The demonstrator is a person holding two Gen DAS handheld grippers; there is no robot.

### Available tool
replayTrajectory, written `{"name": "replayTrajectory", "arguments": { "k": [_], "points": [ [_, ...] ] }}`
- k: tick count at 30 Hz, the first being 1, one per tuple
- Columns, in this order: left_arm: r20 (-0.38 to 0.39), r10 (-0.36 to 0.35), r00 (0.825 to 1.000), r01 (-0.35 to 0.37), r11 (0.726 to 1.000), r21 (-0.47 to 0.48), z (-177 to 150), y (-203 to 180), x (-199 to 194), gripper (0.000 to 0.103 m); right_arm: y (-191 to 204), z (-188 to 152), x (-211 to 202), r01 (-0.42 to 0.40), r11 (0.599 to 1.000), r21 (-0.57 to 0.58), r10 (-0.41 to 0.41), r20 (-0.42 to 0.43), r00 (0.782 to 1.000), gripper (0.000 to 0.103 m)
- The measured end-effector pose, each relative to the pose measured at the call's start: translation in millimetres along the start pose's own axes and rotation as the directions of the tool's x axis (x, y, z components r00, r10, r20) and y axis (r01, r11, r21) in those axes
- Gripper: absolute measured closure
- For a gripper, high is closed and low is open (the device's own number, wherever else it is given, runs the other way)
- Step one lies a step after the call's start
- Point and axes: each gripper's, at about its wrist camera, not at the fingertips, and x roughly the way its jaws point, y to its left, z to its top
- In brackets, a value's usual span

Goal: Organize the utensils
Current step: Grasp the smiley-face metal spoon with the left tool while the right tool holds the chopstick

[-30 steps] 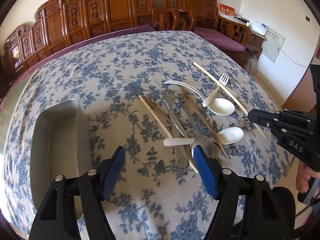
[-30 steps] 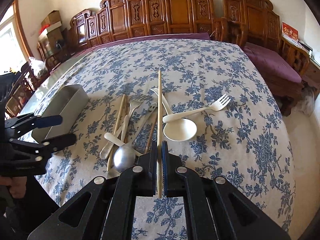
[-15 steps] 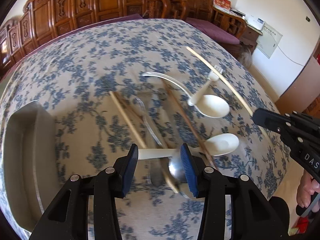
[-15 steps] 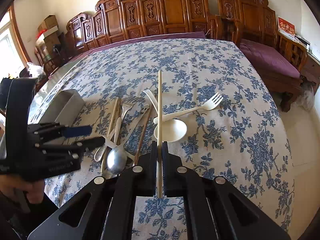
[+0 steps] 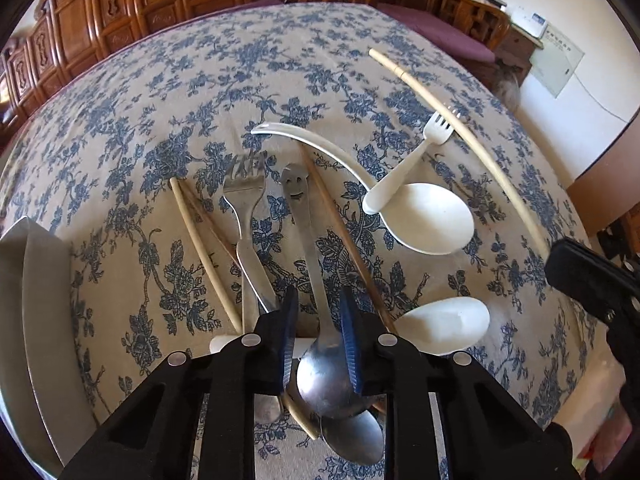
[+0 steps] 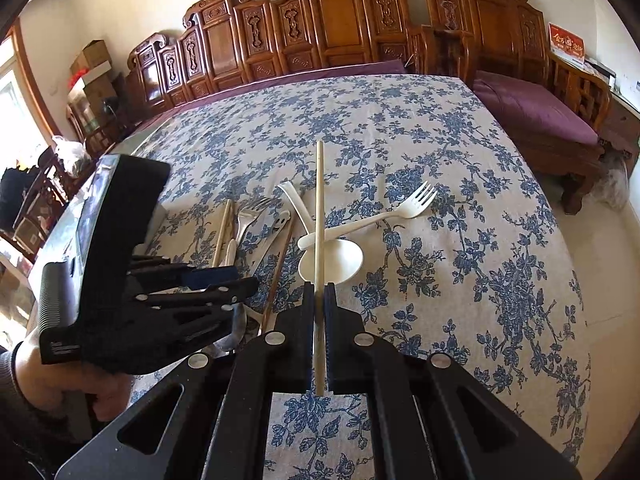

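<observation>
Metal tray sat far left on counter. Left gripper w/ jaws closing round steel spoon in central pile. Right gripper clamped tight on chopstick, nr white fork.

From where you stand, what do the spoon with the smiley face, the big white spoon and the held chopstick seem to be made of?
Smiley-face spoon: probably stainless steel, polished; its bowl mirrors the room.
Big white spoon: looks like plastic or melamine, smooth, opaque, with a soft sheen; ceramic is possible.
Chopstick in the right gripper: pale tan and matte, likely bamboo or wood, though plastic cannot be excluded.
</observation>
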Motion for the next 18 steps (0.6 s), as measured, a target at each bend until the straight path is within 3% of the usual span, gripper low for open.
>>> {"name": "replayTrajectory", "arguments": {
  "k": [2, 6, 18],
  "points": [
    [-0.011, 0.013, 1.000, -0.013, 1.000, -0.003, 2, -1, 3, 0.094, 0, 0, 0, 0.000, 1.000, 0.002, 0.000, -0.001, 1.000, 0.097],
    [-0.021, 0.032, 0.999, -0.032, 0.999, 0.010, 2, -2, 3, 0.098, 0, 0, 0, -0.003, 1.000, 0.004, 0.003, -0.001, 1.000, 0.097],
    [0.057, 0.023, 0.998, -0.023, 1.000, -0.001, -6, 17, -41, 0.098, 13, 1, -4, -0.012, 1.000, -0.026, 0.013, 0.007, 1.000, 0.097]
  ]
}}
